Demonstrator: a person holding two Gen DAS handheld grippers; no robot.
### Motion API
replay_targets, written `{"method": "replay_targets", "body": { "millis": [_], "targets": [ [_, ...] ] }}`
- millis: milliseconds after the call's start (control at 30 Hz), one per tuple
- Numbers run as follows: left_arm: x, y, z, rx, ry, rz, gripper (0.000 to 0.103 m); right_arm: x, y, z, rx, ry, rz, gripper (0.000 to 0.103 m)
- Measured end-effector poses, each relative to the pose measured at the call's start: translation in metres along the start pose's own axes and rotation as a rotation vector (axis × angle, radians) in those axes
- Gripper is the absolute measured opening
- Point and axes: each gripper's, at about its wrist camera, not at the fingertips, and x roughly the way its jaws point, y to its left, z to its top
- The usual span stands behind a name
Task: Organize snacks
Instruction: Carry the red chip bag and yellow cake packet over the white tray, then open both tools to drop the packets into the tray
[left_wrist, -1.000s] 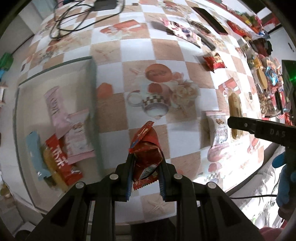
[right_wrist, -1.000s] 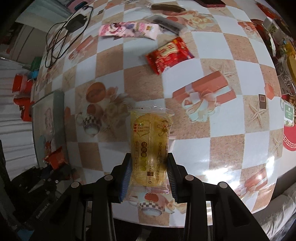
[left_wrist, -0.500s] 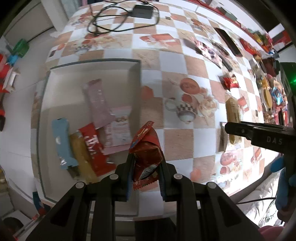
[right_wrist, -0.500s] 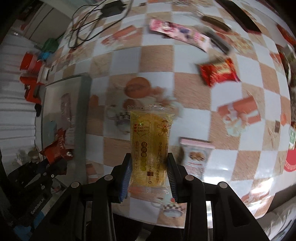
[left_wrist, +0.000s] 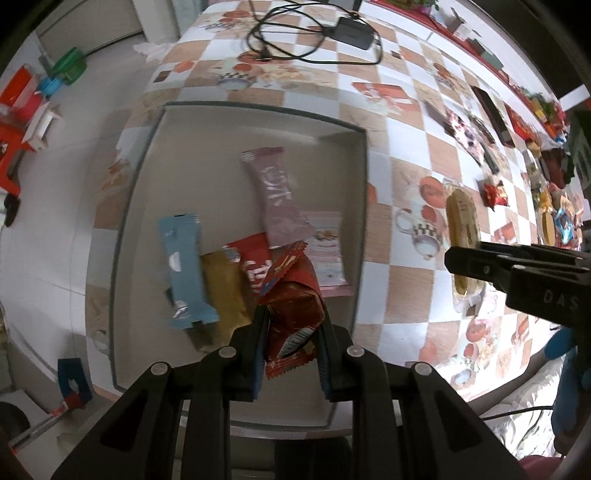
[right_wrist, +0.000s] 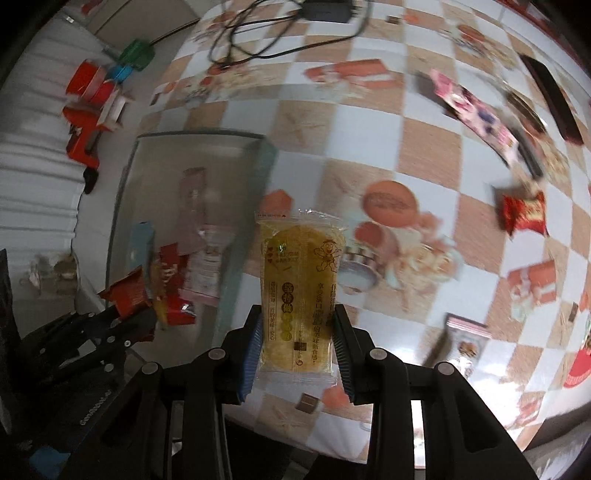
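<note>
My left gripper (left_wrist: 291, 328) is shut on a red snack packet (left_wrist: 293, 306) and holds it above the near right part of a clear tray (left_wrist: 258, 110). The tray holds several snacks: a pink bar (left_wrist: 275, 195), a blue packet (left_wrist: 184, 266), a red packet (left_wrist: 253, 266) and a pale pink packet (left_wrist: 327, 254). My right gripper (right_wrist: 299, 332) is shut on a yellow cracker packet (right_wrist: 299, 288) and holds it above the table, just right of the tray (right_wrist: 192, 140). The left gripper (right_wrist: 125, 314) with its red packet shows at the lower left of the right wrist view.
The checkered tablecloth (right_wrist: 369, 147) carries loose snacks: a red packet (right_wrist: 524, 214), a pink packet (right_wrist: 476, 114), a pale packet (right_wrist: 467, 332). A black charger with cable (left_wrist: 351, 31) lies at the far edge. Red and green items (right_wrist: 96, 96) stand on the floor left.
Both grippers have moved left with their packets. The left one now hangs over the tray instead of the tablecloth. The right one has come close to the tray's right wall.
</note>
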Motion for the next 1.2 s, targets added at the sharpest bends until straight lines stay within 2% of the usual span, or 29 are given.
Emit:
{"method": "replay_targets", "body": {
  "millis": [567,1000,1033,1067,1100,1133,1200],
  "targets": [
    [0.018,0.046,0.001,-0.077,0.04,0.008,0.025,0.026,0.075,0.03,-0.136,0.046,0.0,0.038],
    [0.031,0.052,0.002,-0.08,0.08,0.019,0.027,0.043,0.1,0.043,-0.159,0.076,-0.01,0.038],
    [0.031,0.052,0.001,-0.079,0.083,0.022,0.033,0.044,0.101,0.043,-0.158,0.079,-0.01,0.038],
    [0.031,0.052,0.0,-0.08,0.084,0.028,0.046,0.046,0.102,0.044,-0.159,0.082,-0.009,0.038],
    [0.032,0.052,-0.001,-0.081,0.084,0.035,0.054,0.047,0.104,0.044,-0.158,0.086,-0.008,0.039],
    [0.031,0.052,-0.002,-0.085,0.08,0.04,0.064,0.048,0.105,0.044,-0.157,0.091,-0.008,0.043],
    [0.029,0.054,-0.004,-0.095,0.075,0.037,0.069,0.048,0.105,0.044,-0.151,0.091,-0.005,0.056]
  ]
}}
